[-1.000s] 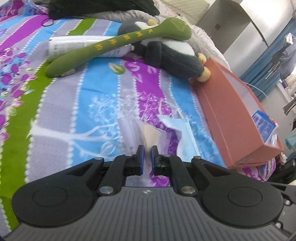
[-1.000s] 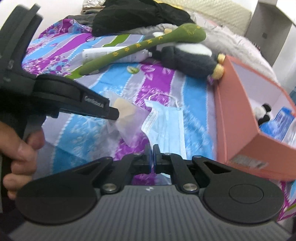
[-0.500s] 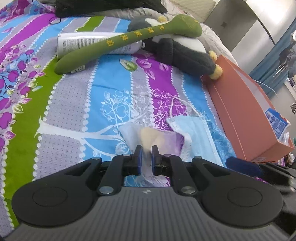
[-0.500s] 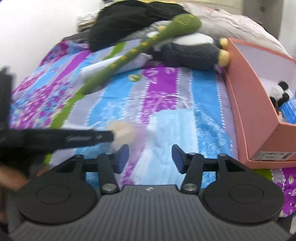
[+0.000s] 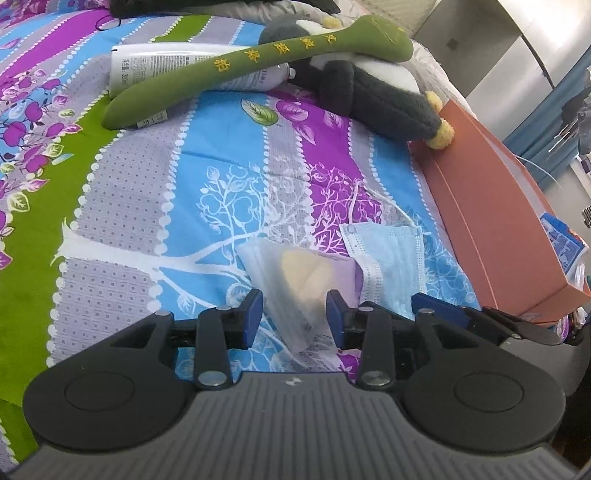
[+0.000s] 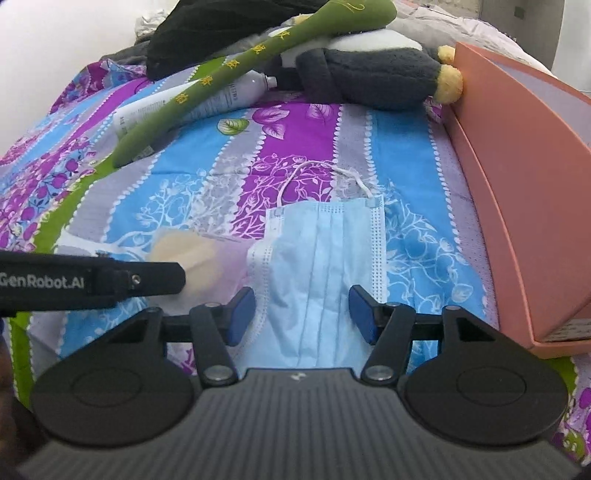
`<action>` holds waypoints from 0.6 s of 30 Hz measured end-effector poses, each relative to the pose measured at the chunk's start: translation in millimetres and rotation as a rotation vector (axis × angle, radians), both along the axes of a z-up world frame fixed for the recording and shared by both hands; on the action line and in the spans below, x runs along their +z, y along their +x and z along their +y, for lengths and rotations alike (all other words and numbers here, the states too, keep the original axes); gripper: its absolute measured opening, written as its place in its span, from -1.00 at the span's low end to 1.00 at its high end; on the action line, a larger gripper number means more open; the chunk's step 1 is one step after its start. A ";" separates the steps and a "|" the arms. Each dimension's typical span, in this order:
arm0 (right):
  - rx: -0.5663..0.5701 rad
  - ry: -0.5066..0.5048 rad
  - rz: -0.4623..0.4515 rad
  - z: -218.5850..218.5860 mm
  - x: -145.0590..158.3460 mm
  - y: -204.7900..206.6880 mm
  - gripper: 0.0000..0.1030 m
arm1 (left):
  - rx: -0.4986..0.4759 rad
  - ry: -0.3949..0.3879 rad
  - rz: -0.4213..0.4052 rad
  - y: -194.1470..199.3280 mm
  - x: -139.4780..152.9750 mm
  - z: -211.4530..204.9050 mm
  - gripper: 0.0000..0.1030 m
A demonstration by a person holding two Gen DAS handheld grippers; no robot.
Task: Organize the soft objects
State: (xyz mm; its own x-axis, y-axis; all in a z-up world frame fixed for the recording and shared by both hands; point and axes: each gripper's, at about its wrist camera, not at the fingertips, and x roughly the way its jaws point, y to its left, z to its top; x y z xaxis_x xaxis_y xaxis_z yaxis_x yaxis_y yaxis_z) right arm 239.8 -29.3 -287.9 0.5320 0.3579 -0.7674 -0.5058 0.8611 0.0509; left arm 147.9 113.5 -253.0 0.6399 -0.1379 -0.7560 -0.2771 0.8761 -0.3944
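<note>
Bedspread [image 6: 177, 177] lies bare beyond mask [image 6: 325, 258] (box [image 6: 517, 206] bounds right).

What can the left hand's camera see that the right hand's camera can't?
Only the left wrist view shows the blue packet inside the orange box, and blue curtains beyond it.

Only the right wrist view shows the box's pale inner wall and the black clothes heaped at the back.

Both show the striped bedsheet, the blue face mask, the clear pouch with something pale inside, the green plush stick, the penguin toy, the white spray can, and both grippers open.
</note>
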 end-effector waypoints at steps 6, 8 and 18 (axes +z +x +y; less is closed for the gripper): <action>0.026 0.028 0.021 3.6 1.2 -0.2 -0.42 | -0.001 0.008 0.003 1.4 -0.4 -0.9 -0.15; 0.020 0.057 0.034 2.3 2.2 0.6 -0.63 | -0.002 0.011 0.003 1.3 -0.7 -1.0 -0.15; -0.038 0.064 -0.010 -14.2 18.5 -1.2 -0.75 | -0.021 0.038 0.006 6.1 -4.5 -4.9 -0.16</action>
State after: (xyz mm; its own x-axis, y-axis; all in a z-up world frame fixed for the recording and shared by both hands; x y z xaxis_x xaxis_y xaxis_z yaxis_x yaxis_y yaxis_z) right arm 238.6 -43.5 -269.4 0.5537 0.3855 -0.7381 -0.4740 0.8747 0.1012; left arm 154.0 108.6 -257.5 0.6325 -0.1228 -0.7648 -0.2606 0.8961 -0.3594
